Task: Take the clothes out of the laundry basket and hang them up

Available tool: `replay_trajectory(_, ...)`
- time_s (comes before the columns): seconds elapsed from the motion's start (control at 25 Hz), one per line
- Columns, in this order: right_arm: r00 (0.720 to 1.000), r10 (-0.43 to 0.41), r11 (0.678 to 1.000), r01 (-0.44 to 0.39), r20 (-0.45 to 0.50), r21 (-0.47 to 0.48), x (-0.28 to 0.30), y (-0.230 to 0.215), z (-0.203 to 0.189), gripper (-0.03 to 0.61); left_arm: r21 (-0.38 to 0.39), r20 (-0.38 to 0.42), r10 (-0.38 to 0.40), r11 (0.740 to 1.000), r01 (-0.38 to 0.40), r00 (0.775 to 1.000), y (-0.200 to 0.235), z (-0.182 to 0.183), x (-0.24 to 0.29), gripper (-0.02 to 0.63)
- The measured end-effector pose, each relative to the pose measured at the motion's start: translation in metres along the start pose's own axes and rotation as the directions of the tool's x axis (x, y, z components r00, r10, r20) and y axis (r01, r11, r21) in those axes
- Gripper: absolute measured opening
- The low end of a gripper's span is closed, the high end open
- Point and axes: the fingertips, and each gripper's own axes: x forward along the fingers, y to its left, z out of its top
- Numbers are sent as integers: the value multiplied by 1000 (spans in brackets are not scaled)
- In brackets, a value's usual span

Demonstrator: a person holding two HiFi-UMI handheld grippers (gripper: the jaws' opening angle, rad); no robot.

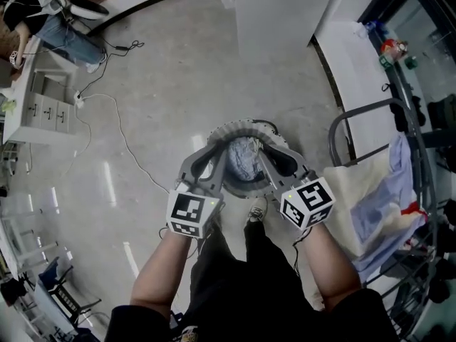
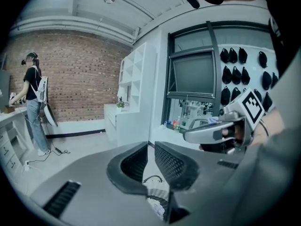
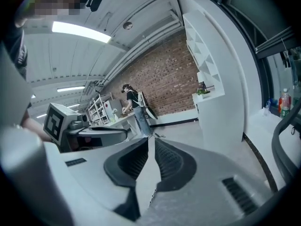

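The round laundry basket (image 1: pixel 241 127) stands on the floor in front of the person's feet, with bluish-white clothes (image 1: pixel 244 159) bunched inside. Both grippers hover side by side just over it, pointing forward and slightly down. My left gripper (image 1: pixel 222 152) is shut and holds nothing. My right gripper (image 1: pixel 262 152) shows a narrow slit between its jaws, also with nothing in it. In the left gripper view the left gripper (image 2: pixel 150 145) frames a strip of the basket (image 2: pixel 157 196) below, and the right gripper (image 2: pixel 188 136) sits beside it. The right gripper (image 3: pixel 149 139) looks over bare floor.
A metal drying rack (image 1: pixel 370 109) stands to the right with a blue garment (image 1: pixel 395 184) and a cream cloth (image 1: pixel 349 191) on it. A white column (image 1: pixel 278 13) rises ahead. A cable (image 1: pixel 121 134) trails across the floor on the left. A person (image 1: pixel 43 20) works at a far desk.
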Motion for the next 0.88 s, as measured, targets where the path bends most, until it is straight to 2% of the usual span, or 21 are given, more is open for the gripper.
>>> replay_trajectory(0.12,1000,14,1000,-14,-23,13,10,-4,-18,55,-4,-7,11,1000,-11,1000,3,-14,7,54)
replay_trajectory(0.28,999,-2,999,4,-41,40,26,-11,-39,66,1,-28,-15,1000,15,1000,9,-36,19,88)
replay_trajectory(0.52,996,-56,995,61,-68,78,53,-27,-81,94,55,-40,-85,995,87,996,19,-74,39,104)
replay_trajectory(0.8,988,-85,988,100,-128,117,93,-48,-148,114,28,-66,-132,991,134,989,39,-138,67,126)
replay_trajectory(0.88,985,-84,988,102,-149,120,107,-55,-169,115,42,-68,-134,990,137,989,47,-156,76,133)
